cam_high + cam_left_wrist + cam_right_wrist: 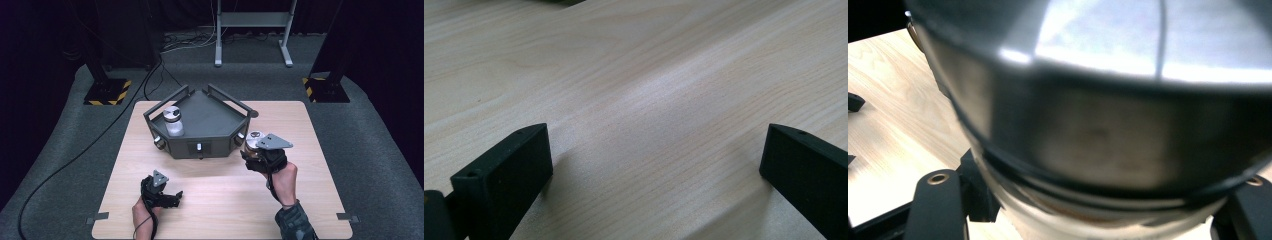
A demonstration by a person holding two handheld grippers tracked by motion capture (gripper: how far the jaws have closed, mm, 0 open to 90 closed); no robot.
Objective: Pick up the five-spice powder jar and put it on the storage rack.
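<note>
We are holding a metal-capped jar (255, 141) in our right gripper (261, 152), just off the right front corner of the dark grey angular tray (210, 117) that sits toward the far side of the counter (210, 200). In the right gripper view the jaws are pinching the jar (1098, 125) from both sides just below its shiny cap, and its body is crowding the lens so closely that we cannot make out the contents. The jar is standing roughly upright, long axis vertical, cap toward the ceiling.

A second jar (173, 121) with a similar cap is already standing inside the tray at its left end, close to the left wall. The relation that matters for us now is this: the tray's open floor is lying just to the left of and beyond the held jar, with the tray's right rail between the two. So we are judging that the jar needs lifting clear of that rail before it goes inward.

Our left gripper (162, 192) is resting low over the near part of the counter, well apart from the tray. Its jaws are spread wide over bare wood (649, 100), holding nothing. Our right hand is plainly the nearer one to the tray.
</note>
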